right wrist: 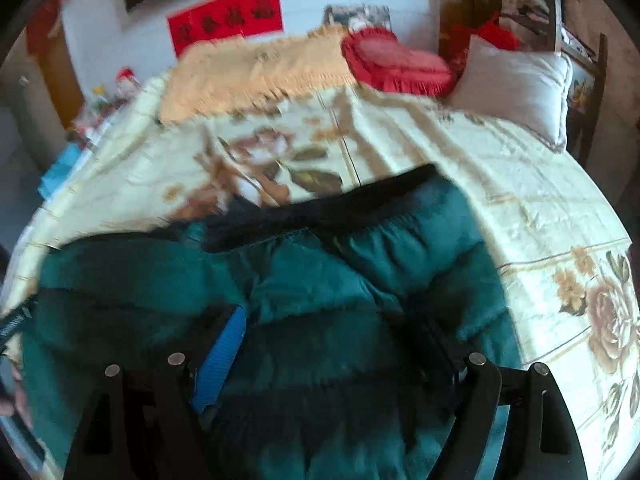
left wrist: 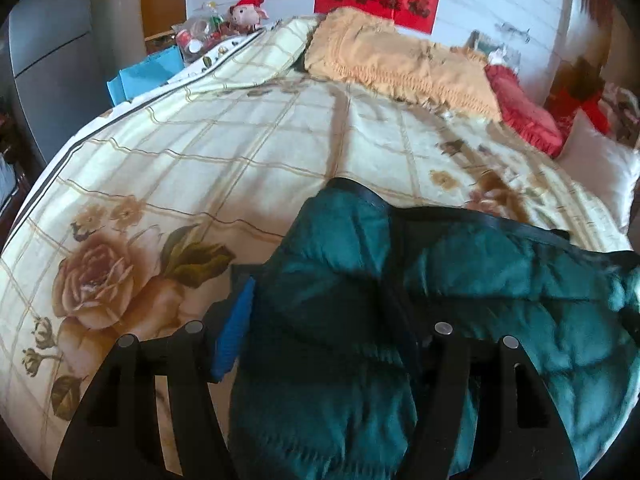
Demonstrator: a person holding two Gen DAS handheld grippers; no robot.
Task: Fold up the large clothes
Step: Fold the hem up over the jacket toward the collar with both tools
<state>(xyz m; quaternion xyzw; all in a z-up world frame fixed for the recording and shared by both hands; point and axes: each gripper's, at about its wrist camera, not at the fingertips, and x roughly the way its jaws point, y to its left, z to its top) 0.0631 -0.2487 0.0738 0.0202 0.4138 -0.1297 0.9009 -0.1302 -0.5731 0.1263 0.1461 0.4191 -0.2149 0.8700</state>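
Note:
A dark green puffer jacket [left wrist: 480, 272] with a black trim band [right wrist: 340, 200] lies bunched on the floral quilt [left wrist: 200, 160] of a bed. In the left wrist view my left gripper [left wrist: 324, 320] straddles the jacket's left part. Thick fabric fills the gap, lies against the blue pad [left wrist: 234, 328] and hides the other finger. In the blurred right wrist view my right gripper [right wrist: 332, 344] holds a wide bunch of the jacket [right wrist: 320, 272] the same way, and its blue pad [right wrist: 224, 356] presses into the padding. Both grippers point down at the bed.
An orange fringed blanket [left wrist: 392, 60], a red cushion [left wrist: 524, 108] and a white pillow [left wrist: 600, 168] lie at the head of the bed. A plush toy [left wrist: 246, 14] and clutter stand beside the bed at the far left, with a blue box [left wrist: 148, 76]. Bare quilt [right wrist: 540, 208] stretches around the jacket.

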